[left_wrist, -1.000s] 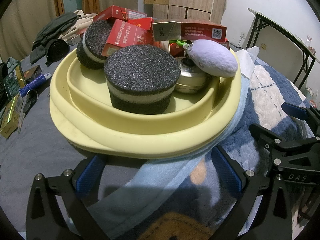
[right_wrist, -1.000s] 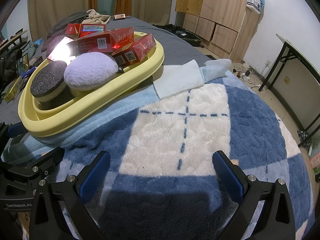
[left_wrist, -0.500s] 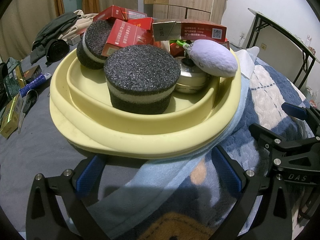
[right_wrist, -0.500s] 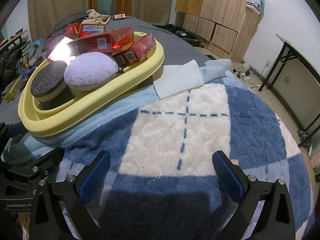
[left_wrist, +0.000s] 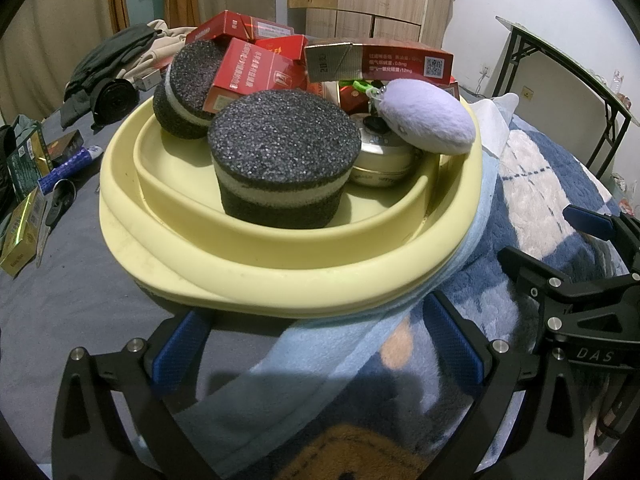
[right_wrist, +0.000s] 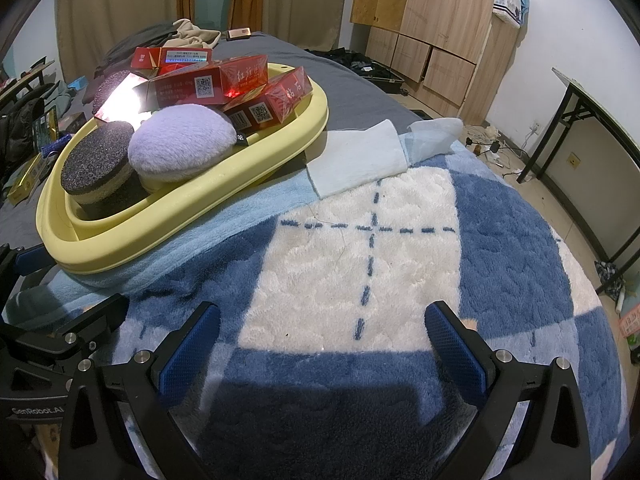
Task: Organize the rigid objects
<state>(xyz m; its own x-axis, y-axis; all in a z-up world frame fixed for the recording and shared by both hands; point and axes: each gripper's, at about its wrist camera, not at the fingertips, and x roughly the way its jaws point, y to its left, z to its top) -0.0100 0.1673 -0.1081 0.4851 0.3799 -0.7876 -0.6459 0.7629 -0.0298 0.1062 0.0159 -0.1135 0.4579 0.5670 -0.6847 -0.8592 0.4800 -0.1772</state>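
Blue-checked blanket (right_wrist: 500, 248) bears yellow basin (left_wrist: 280, 276); both hand-held grippers gape empty.

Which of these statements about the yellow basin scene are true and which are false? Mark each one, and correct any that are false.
1. Both grippers are open and empty. True: the left gripper and the right gripper hold nothing.
2. The lilac plush puff lies on the blanket. False: it rests in the yellow basin, on the round metal tin.
3. Red cartons are piled at the far side of the basin. True.
4. Only one dark foam cylinder is in the basin. False: there are two, the near foam cylinder and the far foam cylinder.
5. The basin sits partly on the pale blue towel. True.
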